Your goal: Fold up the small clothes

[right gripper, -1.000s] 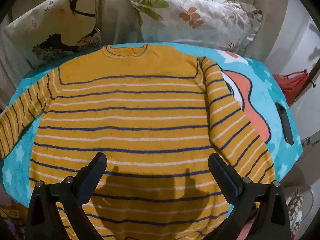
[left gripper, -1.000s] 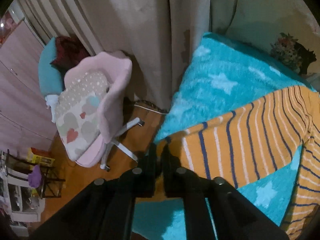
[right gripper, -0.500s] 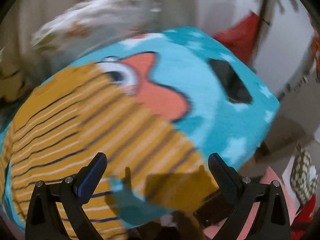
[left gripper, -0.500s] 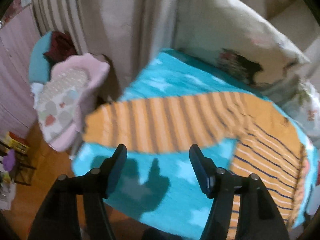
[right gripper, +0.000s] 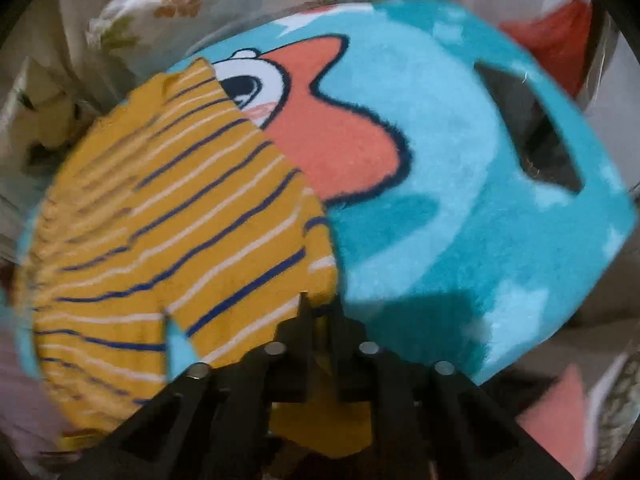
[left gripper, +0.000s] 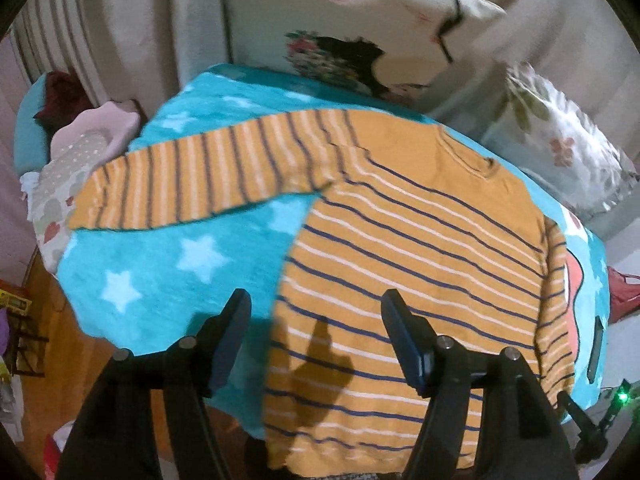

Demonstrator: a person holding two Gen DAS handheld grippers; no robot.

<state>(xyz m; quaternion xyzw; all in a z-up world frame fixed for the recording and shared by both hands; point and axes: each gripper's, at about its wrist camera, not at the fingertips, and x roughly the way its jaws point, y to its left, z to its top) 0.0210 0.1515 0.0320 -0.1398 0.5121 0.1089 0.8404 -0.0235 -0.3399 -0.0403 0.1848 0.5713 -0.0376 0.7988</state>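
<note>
An orange sweater with blue and white stripes lies flat on a turquoise star blanket. Its left sleeve stretches out to the left. My left gripper is open and empty, hovering above the sweater's lower left hem. In the right wrist view the sweater fills the left side. My right gripper is shut on the cuff of the right sleeve at the sweater's right edge.
Pillows lean against the back behind the blanket. A pink chair stands at the left over a wooden floor. A dark flat object lies on the blanket's right part, near a red bag.
My left gripper let go of the left sleeve, opened and swung right over the sweater body. My right gripper moved to the right sleeve and closed on its cuff.
</note>
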